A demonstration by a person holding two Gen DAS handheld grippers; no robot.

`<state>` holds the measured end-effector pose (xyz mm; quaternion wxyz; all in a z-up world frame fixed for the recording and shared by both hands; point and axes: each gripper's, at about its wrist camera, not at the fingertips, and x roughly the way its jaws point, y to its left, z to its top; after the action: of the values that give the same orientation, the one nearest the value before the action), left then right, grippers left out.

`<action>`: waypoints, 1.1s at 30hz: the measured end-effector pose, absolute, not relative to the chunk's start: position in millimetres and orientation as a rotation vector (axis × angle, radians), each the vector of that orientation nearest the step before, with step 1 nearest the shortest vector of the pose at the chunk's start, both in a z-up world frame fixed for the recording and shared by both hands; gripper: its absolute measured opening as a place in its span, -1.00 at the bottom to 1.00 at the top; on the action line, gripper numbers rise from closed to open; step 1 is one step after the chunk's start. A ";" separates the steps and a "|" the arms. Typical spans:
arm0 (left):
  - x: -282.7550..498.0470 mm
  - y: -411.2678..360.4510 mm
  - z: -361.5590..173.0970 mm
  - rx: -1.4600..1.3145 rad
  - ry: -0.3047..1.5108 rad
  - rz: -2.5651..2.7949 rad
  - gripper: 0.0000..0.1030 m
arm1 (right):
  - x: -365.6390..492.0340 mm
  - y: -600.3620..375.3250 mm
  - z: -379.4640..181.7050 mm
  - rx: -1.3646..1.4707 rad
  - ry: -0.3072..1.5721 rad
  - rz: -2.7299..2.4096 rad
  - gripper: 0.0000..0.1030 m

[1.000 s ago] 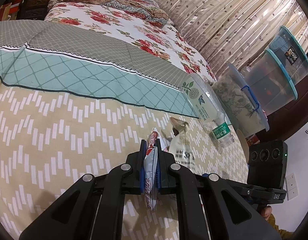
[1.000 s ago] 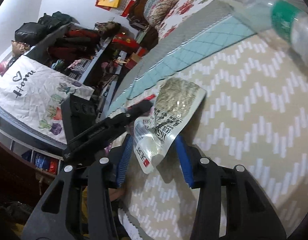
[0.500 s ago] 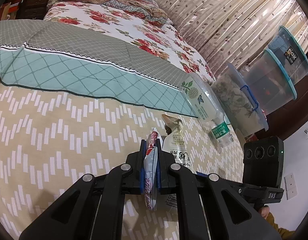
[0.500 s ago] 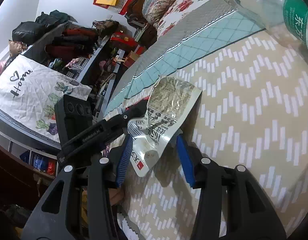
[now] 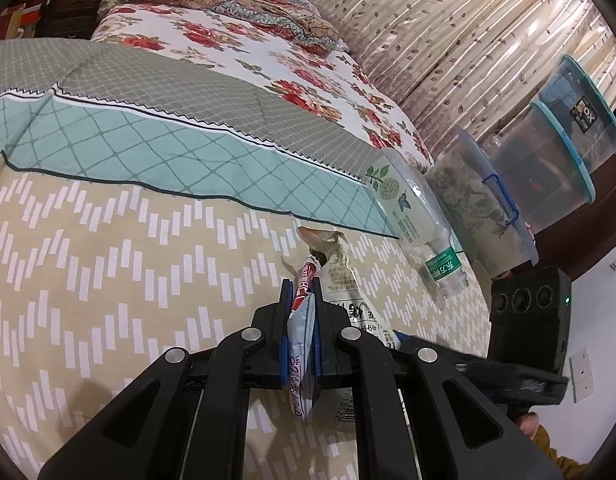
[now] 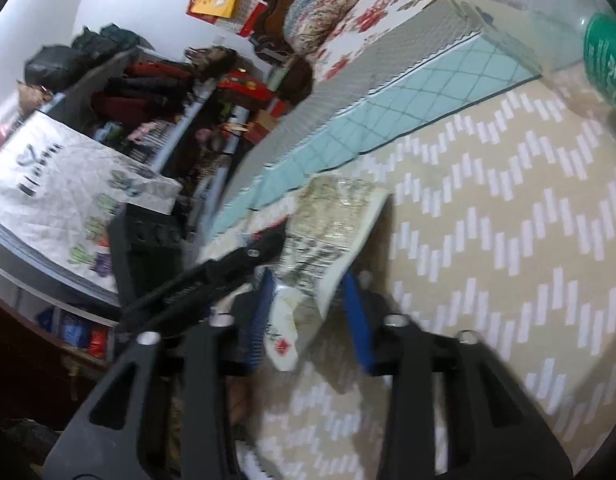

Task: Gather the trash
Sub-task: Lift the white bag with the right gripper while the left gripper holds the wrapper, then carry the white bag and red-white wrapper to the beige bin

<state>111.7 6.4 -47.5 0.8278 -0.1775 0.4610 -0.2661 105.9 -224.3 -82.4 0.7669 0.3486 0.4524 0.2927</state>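
My left gripper (image 5: 301, 292) is shut on a small red, white and blue wrapper (image 5: 302, 344), held upright above the beige zigzag bedspread (image 5: 108, 280). Just right of it a pale printed snack bag (image 5: 344, 276) lies on the bed. In the right wrist view that snack bag (image 6: 336, 220) sits between the blue pads of my right gripper (image 6: 308, 292). Its jaws are closing, and the bag bends where the pads press it. An empty clear plastic bottle (image 5: 408, 208) with a green label lies further back on the bed.
Stacked clear storage tubs (image 5: 548, 168) stand off the bed's right edge before a patterned curtain (image 5: 468, 40). Cluttered shelves (image 6: 148, 92) and a white printed bag (image 6: 60, 184) line the other side. A floral quilt (image 5: 228, 48) covers the bed's far end.
The right gripper's jaws have drawn in from wide apart onto the snack bag, which now folds between the pads. The left gripper and its wrapper have not moved.
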 end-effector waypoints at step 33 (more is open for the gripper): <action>87.5 -43.0 -43.7 -0.276 1.057 -0.603 -0.87 | 37.9 -297.6 -68.4 0.700 0.890 0.467 0.70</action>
<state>87.5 -43.0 -43.7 0.8117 -0.1294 0.4948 -0.2821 37.9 -297.6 -68.4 0.8182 0.3287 0.4176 0.2192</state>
